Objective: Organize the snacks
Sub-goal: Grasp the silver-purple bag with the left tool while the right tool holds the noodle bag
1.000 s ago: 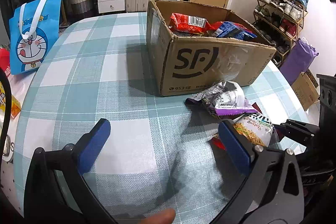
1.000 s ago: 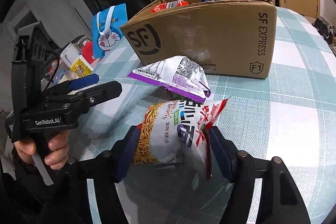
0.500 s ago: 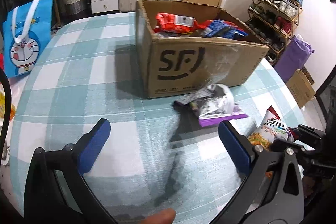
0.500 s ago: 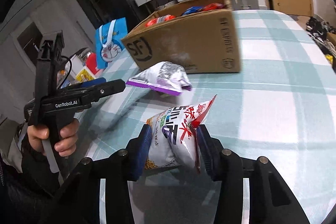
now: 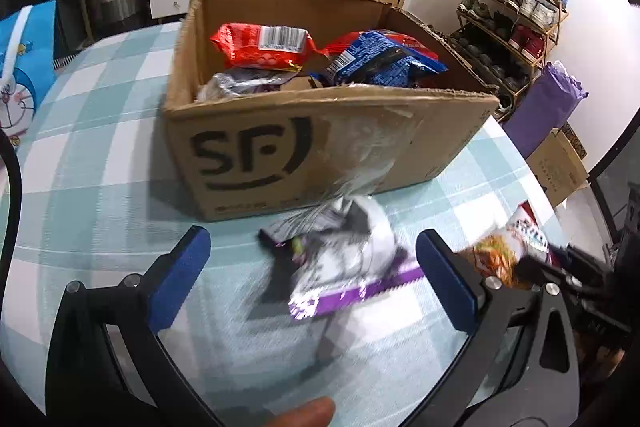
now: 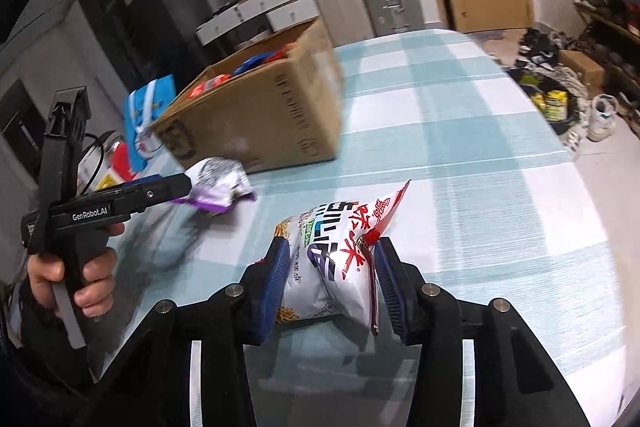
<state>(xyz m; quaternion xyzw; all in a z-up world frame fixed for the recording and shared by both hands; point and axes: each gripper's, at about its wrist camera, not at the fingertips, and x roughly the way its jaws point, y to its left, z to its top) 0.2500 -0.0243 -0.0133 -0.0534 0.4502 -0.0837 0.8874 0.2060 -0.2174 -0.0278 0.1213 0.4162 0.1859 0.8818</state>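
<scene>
1. Before the cardboard box [image 5: 320,147], on the tabletop [image 5: 100,155]: purple-edged snack bag [image 5: 352,267], between left gripper [image 5: 312,267] jaws, spread apart.
2. Right of the box: right gripper [image 6: 330,279], jaws clamped on noodle snack bag [image 6: 336,251].

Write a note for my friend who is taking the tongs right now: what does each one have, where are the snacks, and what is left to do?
Right tongs: shut on the white noodle-snack bag, lifted clear of the checked table.
Left tongs: open and empty, just over the silver-and-purple snack bag, which lies on the table in front of the SF cardboard box.
Done: a red bag, a blue bag and a silvery one already sit in the box.
Left: drop the noodle-snack bag into the box, then probably pick up the silver-and-purple bag and box it too.
</scene>
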